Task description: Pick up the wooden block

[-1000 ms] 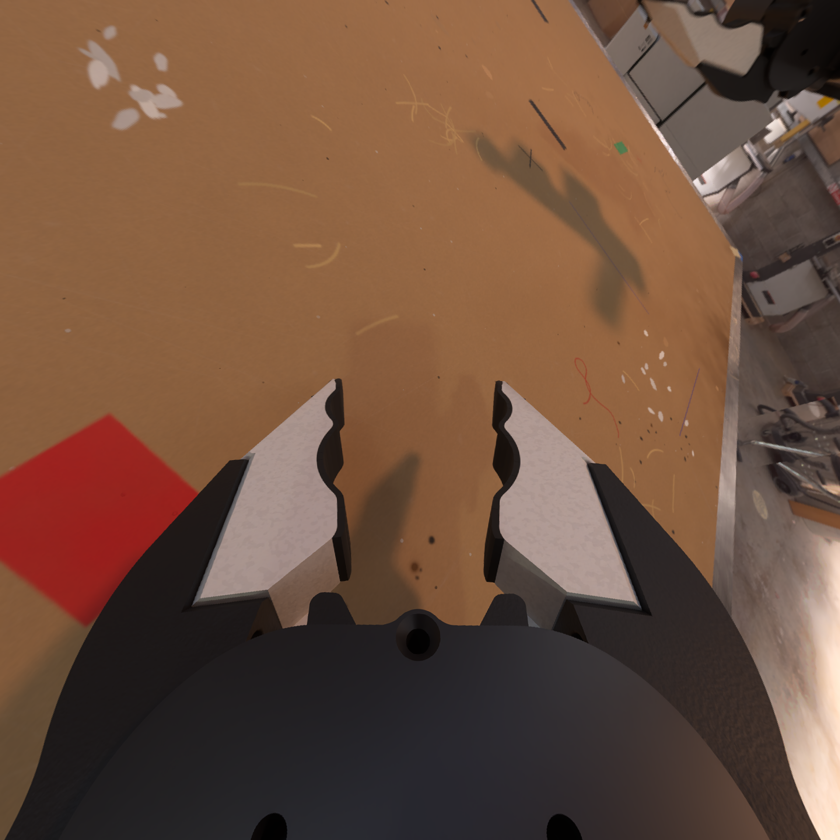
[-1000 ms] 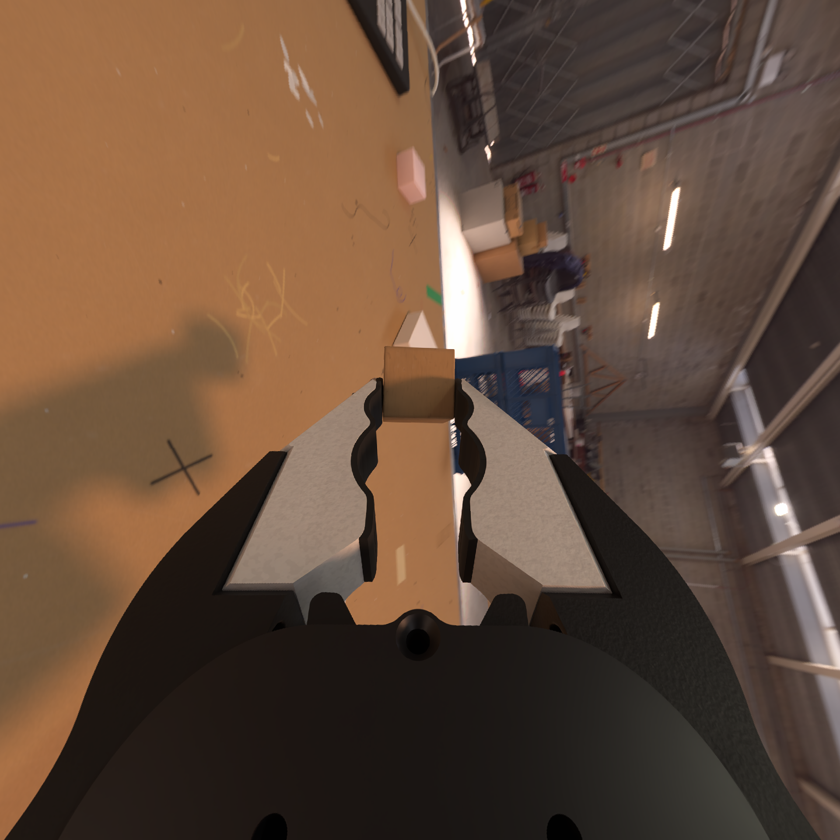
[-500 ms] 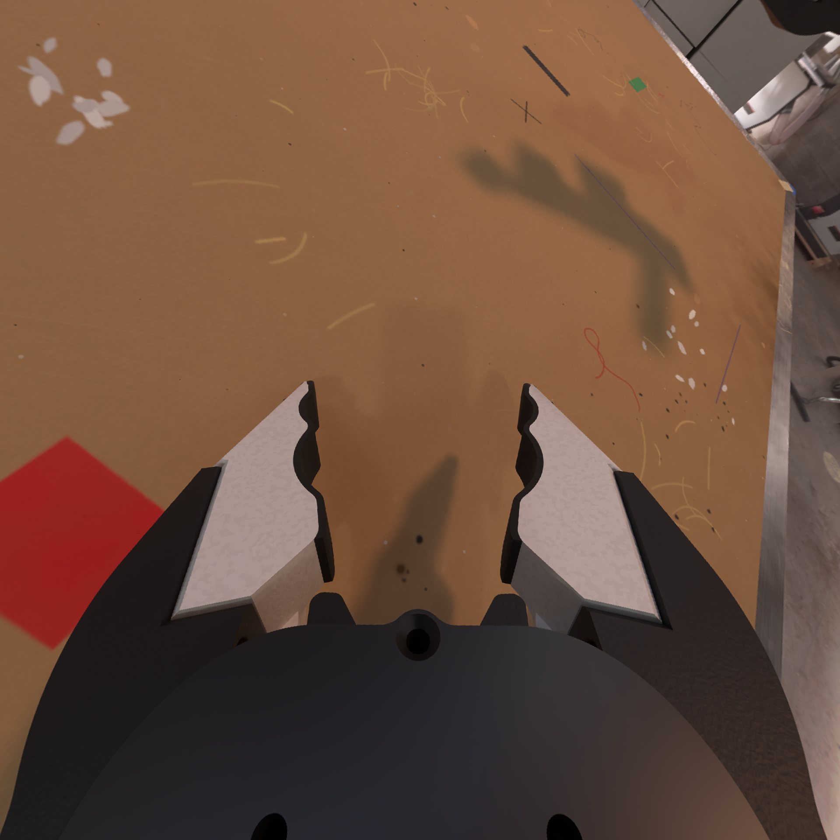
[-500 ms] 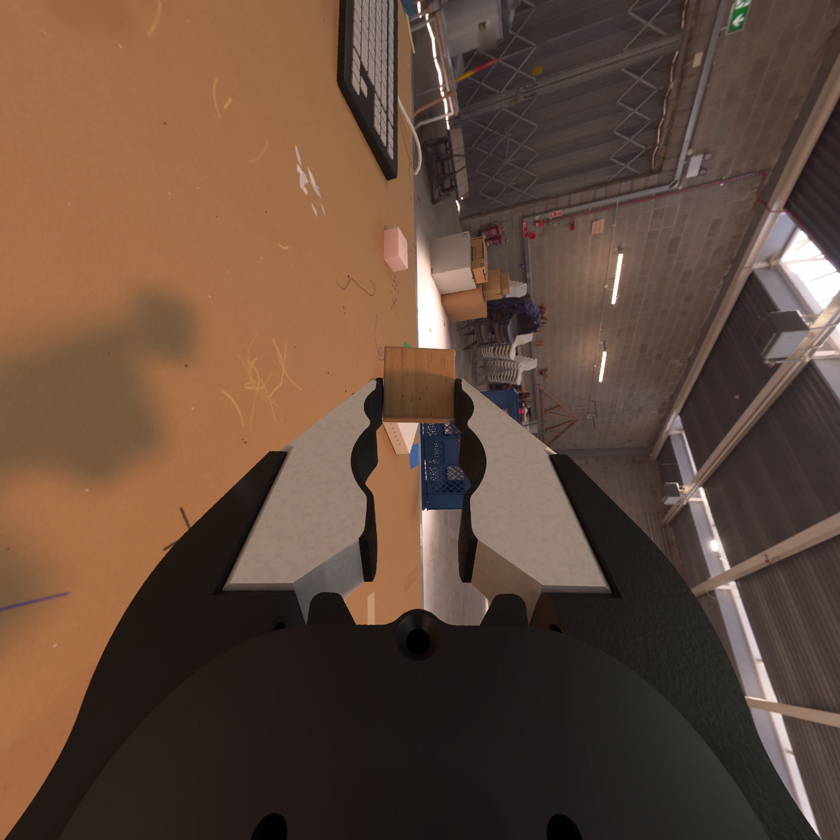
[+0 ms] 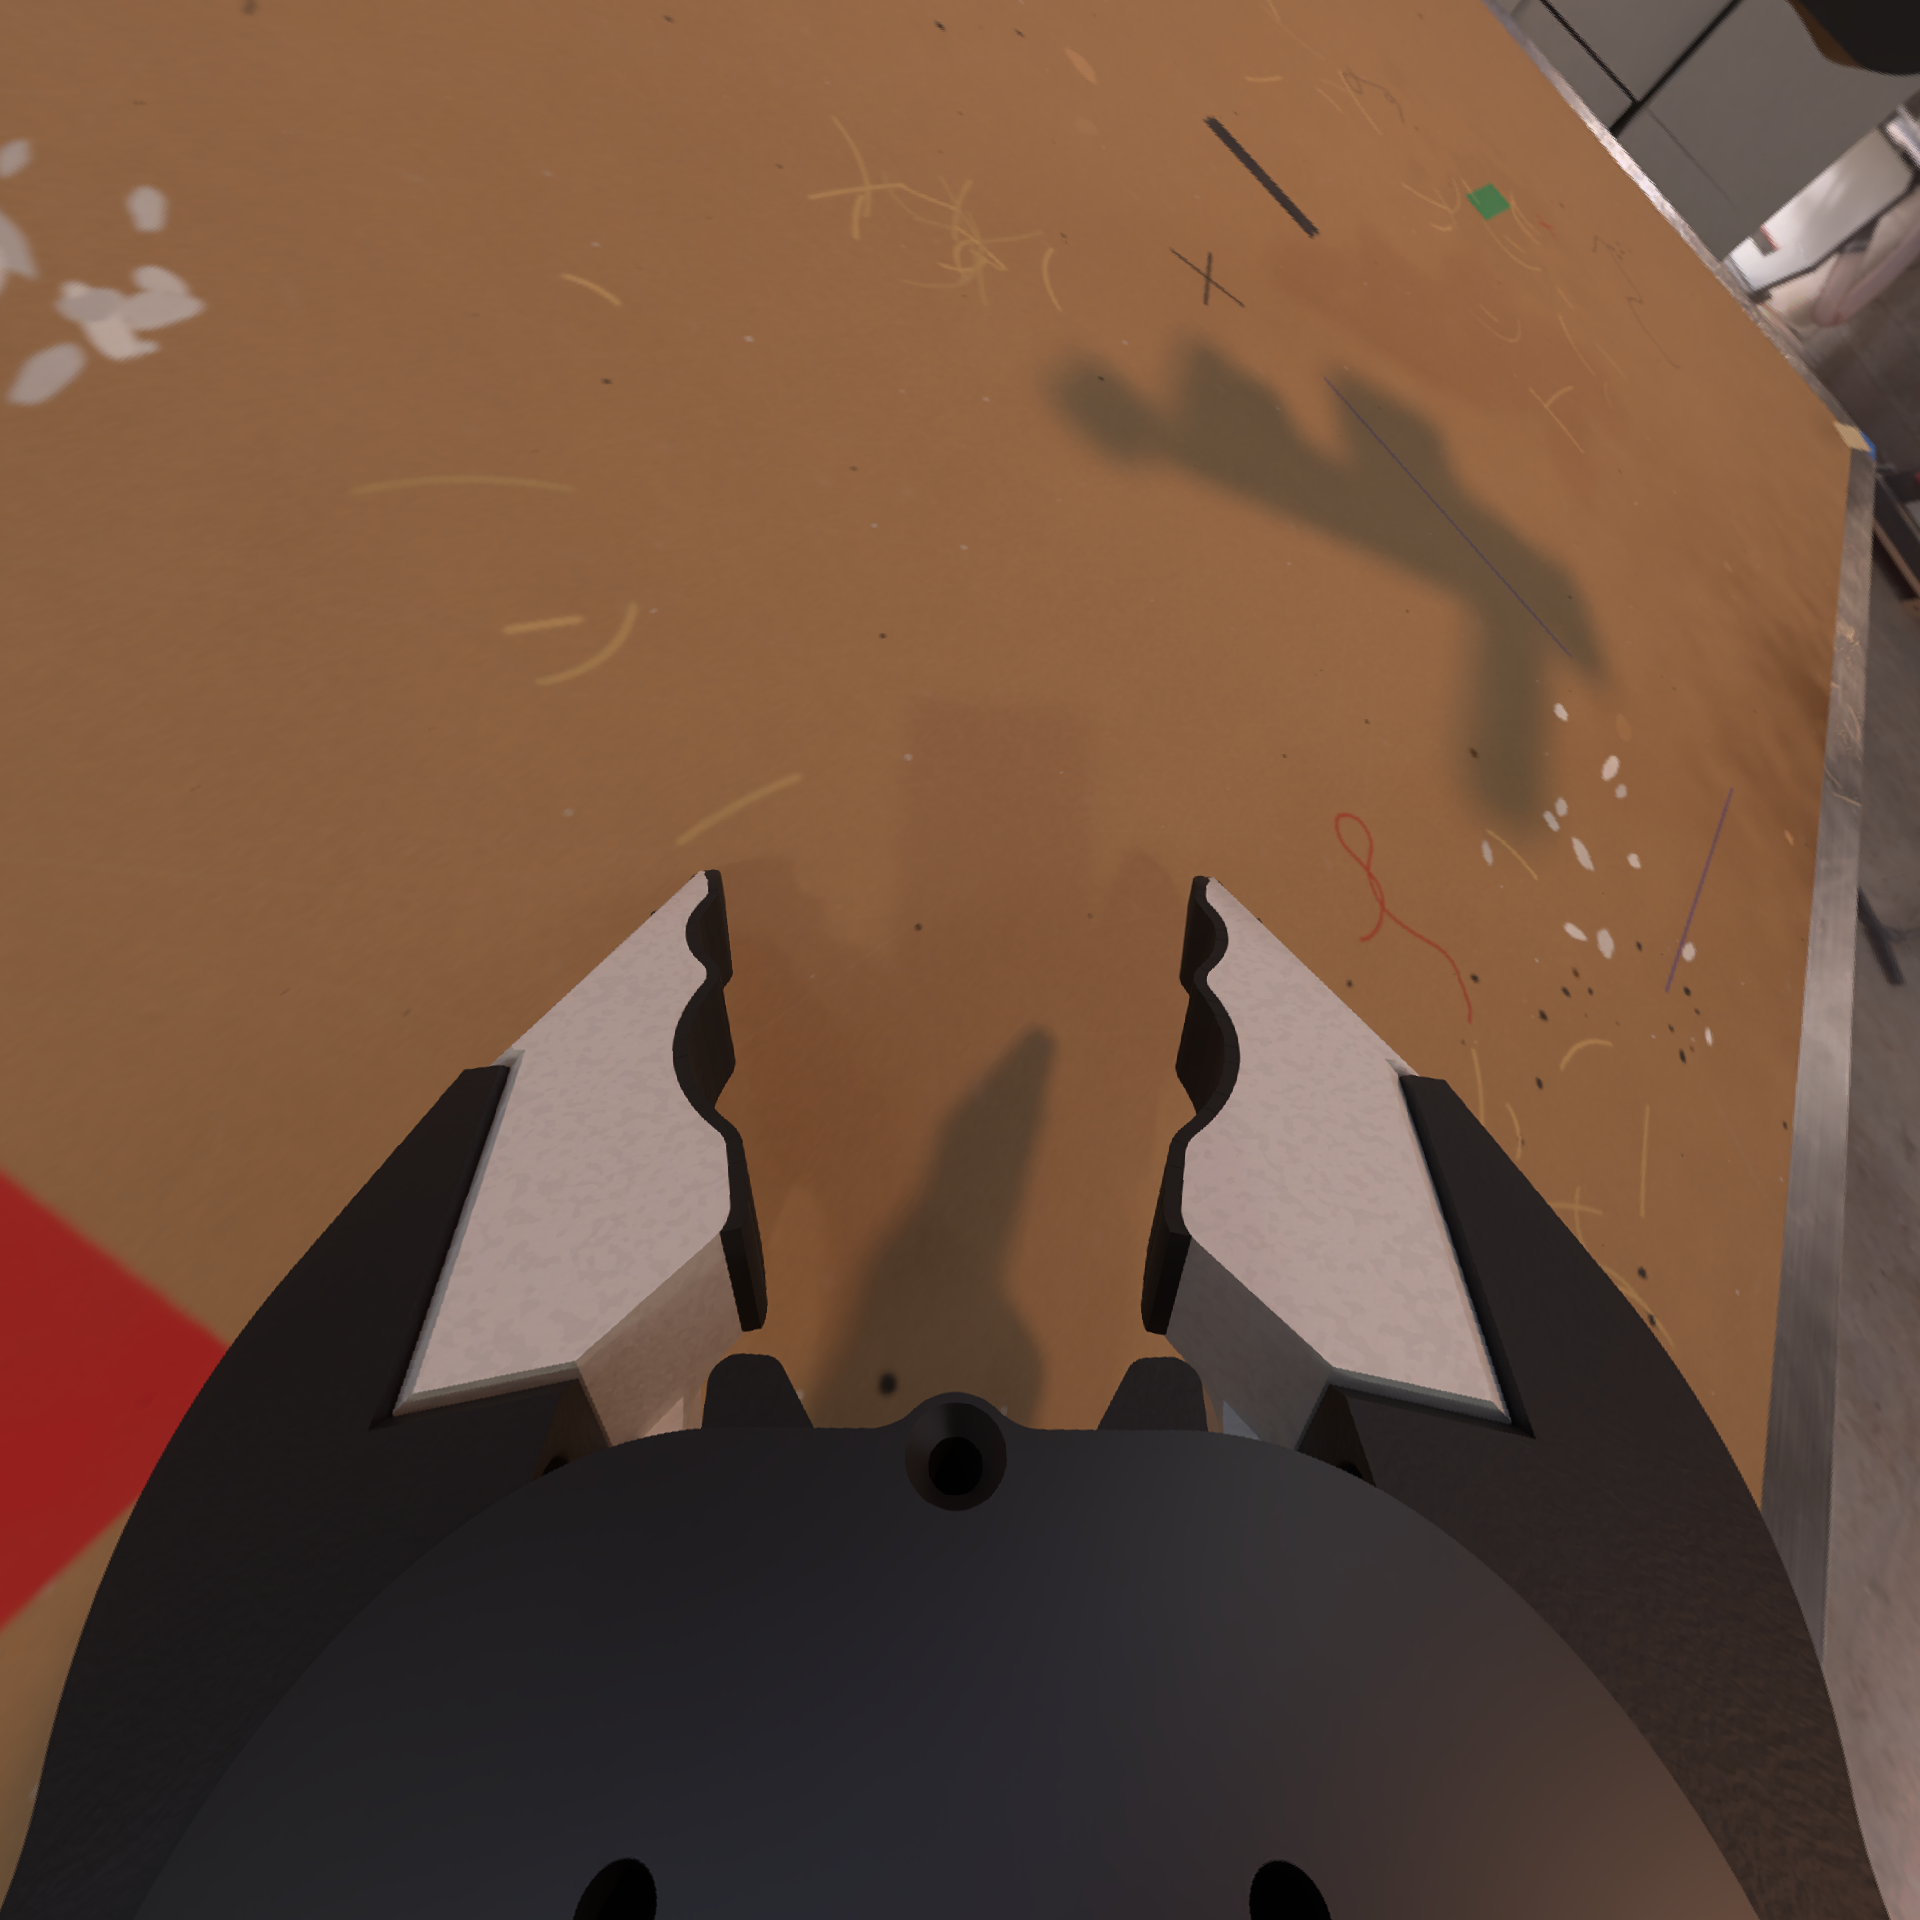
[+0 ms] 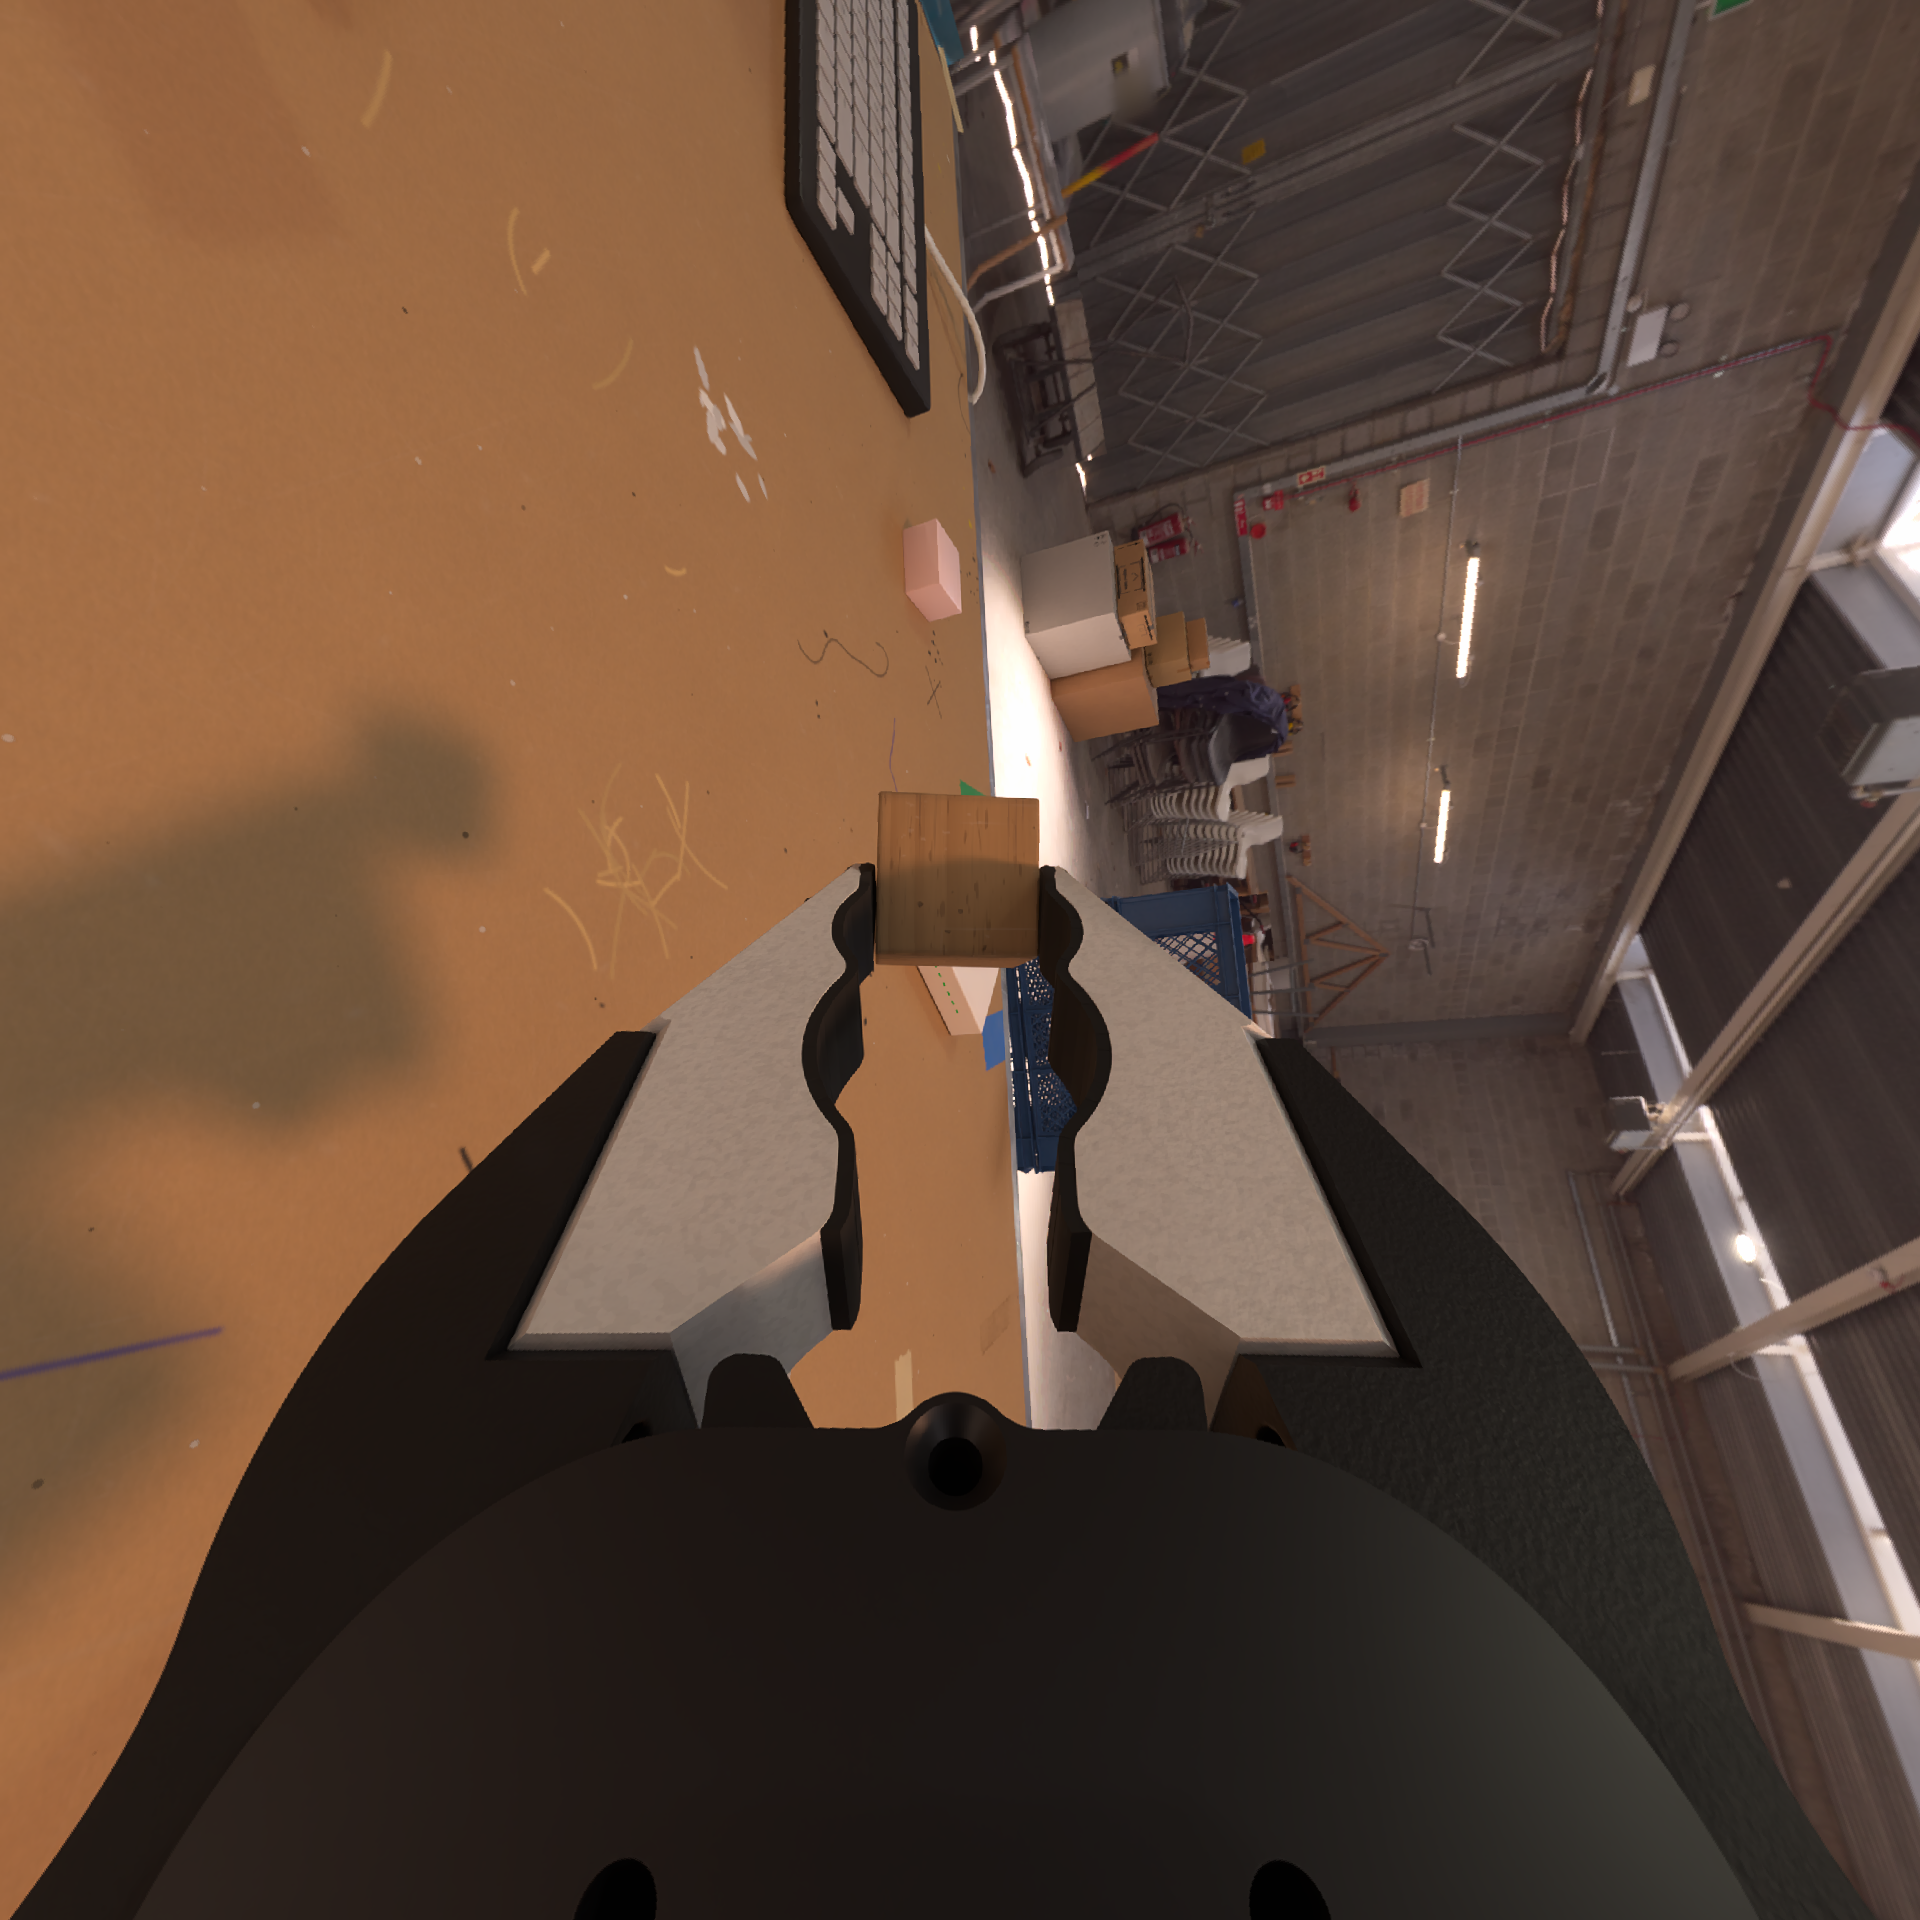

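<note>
While left gripper [image 5: 954, 883] jaws gape empty, right gripper [image 6: 956, 883] jaws clamp unmarked wooden block [image 6: 957, 881].

Red patch [image 5: 73, 1382] and keyboard [image 6: 857, 187], both cut by picture edges.

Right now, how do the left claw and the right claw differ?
The left claw is open with nothing between its fingers; the right claw is shut on the wooden block, pinched at the fingertips. The left claw looks down on the brown table; the right claw points along it, past its edge. Both have pale fingers on black bodies.
</note>
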Robot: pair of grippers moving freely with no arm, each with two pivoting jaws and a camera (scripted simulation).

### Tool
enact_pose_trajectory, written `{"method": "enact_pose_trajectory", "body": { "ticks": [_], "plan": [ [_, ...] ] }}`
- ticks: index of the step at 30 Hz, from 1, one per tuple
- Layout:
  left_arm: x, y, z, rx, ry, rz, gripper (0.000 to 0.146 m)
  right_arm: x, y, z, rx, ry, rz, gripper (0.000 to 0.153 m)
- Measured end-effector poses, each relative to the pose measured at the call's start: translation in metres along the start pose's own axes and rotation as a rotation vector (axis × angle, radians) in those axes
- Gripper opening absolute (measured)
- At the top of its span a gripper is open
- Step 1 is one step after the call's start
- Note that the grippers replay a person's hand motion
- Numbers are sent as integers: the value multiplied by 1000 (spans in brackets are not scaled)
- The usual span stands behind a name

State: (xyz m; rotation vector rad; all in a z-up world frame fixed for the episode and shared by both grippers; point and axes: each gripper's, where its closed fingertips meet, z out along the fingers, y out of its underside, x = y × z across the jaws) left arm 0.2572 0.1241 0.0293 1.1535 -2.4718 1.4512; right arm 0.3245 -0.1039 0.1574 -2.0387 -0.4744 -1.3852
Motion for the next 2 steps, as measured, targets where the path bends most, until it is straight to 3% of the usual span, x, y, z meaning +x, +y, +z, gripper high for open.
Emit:
{"method": "enact_pose_trajectory", "body": {
  "ticks": [2],
  "plan": [
    [5, -1, 6, -13, 16, 12, 86, 0, 2, 0, -2, 0, 5, 31]
  ]
}}
